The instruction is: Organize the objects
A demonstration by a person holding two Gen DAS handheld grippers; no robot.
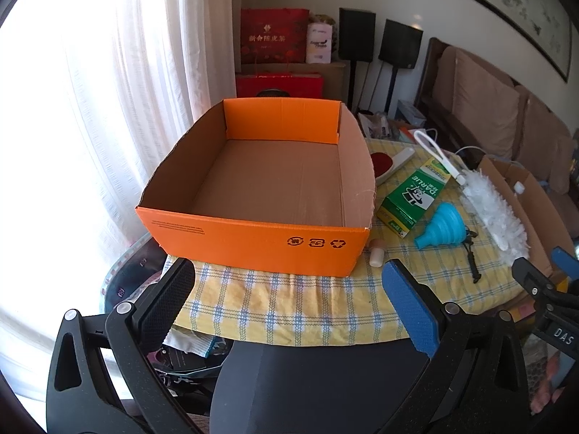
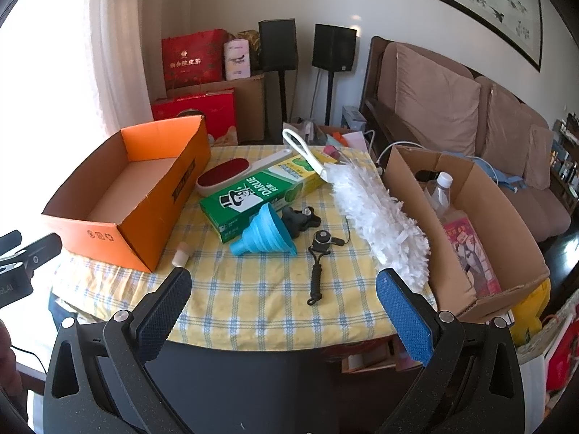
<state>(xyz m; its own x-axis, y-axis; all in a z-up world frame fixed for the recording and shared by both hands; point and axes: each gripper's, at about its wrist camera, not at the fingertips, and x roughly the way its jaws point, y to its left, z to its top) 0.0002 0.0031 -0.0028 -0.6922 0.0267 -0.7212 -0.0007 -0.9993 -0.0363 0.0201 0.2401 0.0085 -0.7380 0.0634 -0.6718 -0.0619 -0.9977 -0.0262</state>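
Note:
An empty orange cardboard box (image 1: 253, 242) (image 2: 137, 231) stands on the left of the checked tablecloth (image 2: 260, 289). To its right lie a green Darlie box (image 2: 253, 191) (image 1: 412, 195), a blue funnel (image 2: 264, 231) (image 1: 441, 226), a red lint brush (image 2: 231, 177), a white duster (image 2: 372, 213) (image 1: 495, 213), a black lanyard (image 2: 318, 264), a black clip (image 2: 300, 218) and a small cork stopper (image 2: 180, 255) (image 1: 376, 253). My left gripper (image 1: 289, 303) is open and empty in front of the orange box. My right gripper (image 2: 282, 307) is open and empty at the table's near edge.
A brown cardboard box (image 2: 466, 238) holding a plastic bottle (image 2: 439, 190) and a booklet stands at the table's right edge. A sofa (image 2: 470, 119), two speakers on stands (image 2: 333, 50) and red gift bags (image 2: 191, 58) stand behind. A bright curtained window is at left.

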